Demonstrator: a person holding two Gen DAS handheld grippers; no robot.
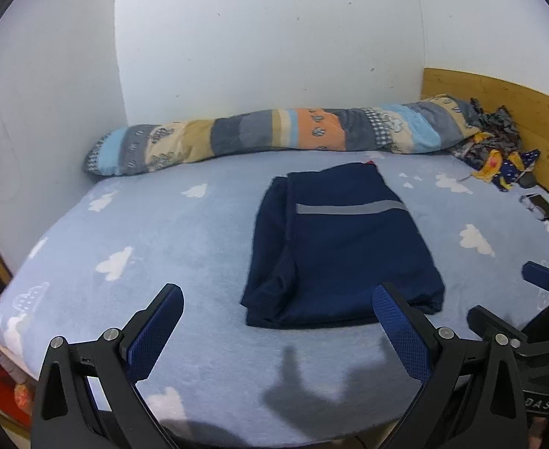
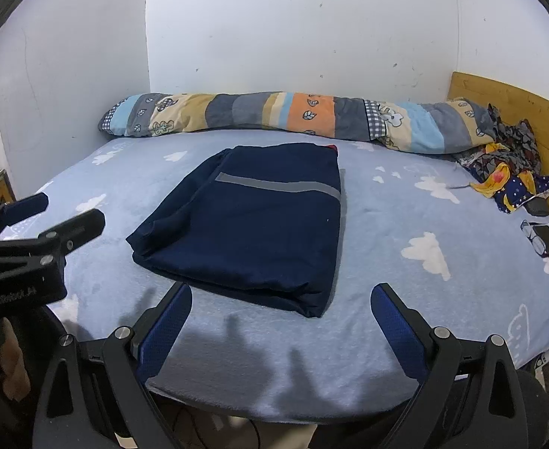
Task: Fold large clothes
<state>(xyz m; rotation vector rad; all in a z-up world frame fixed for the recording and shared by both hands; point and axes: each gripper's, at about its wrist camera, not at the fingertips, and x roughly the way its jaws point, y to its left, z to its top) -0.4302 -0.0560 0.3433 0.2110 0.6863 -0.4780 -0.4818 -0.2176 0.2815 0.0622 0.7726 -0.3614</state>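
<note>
Navy garment (image 1: 342, 247) lies folded into a compact rectangle mid-bed (image 1: 143, 232); fold looks essentially done. Your left gripper (image 1: 278, 321) and right gripper (image 2: 280, 321) both gape wide, empty, hovering just short of it

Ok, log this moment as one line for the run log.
left gripper: open, empty | right gripper: open, empty | navy garment: folded, flat on bed sheet | both grippers near bed's front edge, clear of garment

Left gripper (image 2: 55, 220): "GenRobot.AI" (perhaps).
</note>
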